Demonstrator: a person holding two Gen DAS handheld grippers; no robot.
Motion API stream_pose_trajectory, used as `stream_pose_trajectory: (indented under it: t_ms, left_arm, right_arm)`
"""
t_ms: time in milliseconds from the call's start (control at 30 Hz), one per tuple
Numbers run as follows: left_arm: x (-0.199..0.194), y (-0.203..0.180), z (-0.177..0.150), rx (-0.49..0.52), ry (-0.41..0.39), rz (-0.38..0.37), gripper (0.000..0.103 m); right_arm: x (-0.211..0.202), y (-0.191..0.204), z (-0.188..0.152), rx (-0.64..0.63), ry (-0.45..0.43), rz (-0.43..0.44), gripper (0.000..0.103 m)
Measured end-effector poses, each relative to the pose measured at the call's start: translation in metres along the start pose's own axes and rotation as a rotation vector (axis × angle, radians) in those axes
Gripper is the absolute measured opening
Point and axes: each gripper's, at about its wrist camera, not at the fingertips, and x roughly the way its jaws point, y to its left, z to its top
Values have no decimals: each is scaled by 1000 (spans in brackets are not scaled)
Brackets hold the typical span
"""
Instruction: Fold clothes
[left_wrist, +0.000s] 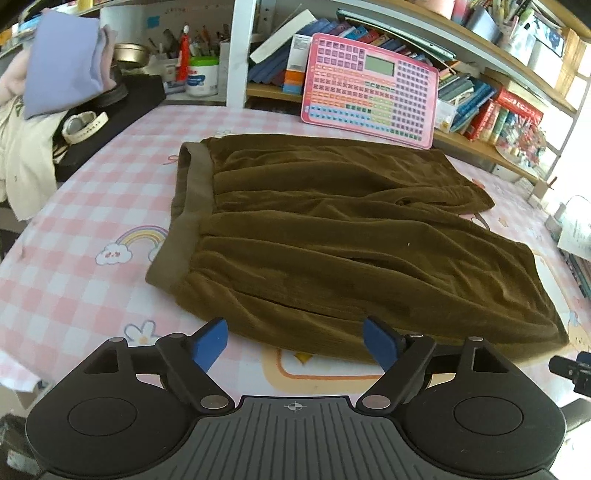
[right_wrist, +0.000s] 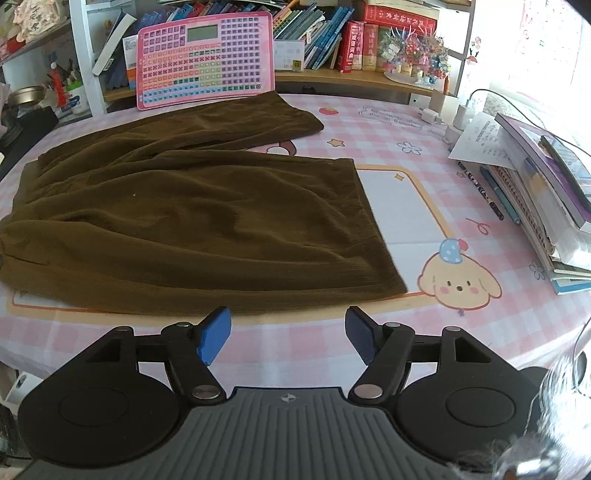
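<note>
We are holding the left gripper and right gripper with jaws apart and empty at the table's near edge, facing the brown shorts lying flat mid-table, judging them soft, light, floppy, best pinched at waistband and hem.

Olive-brown shorts lie on a pink-and-white checked tablecloth with cartoon prints.
</note>
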Motion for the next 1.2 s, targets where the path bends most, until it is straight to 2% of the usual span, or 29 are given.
stream_pose_trajectory:
  t_ms: [233,433,700,933,1100,1200]
  left_arm:
    - [3,22,7,19,0,-52,84]
    - [2,38,8,-13,-6,-137,84]
    - [6,57,15,-74,-7,-179,84]
    - [17,62,37,-89,-10,-169,84]
    - [25,61,66,-80,-47,-94,84]
    - [33,58,85,-76,-65,-22,84]
  right_arm:
    - [-6,35,1,-19,-14,-32,67]
    - [-9,57,8,-63,-24,-46,69]
    - [-9,82,27,-157,-51,10,77]
    - [3,70,64,-164,-49,92,77]
    - [25,50,114,-264,-86,170,78]
    - [50,34,152,-334,-102,237,79]
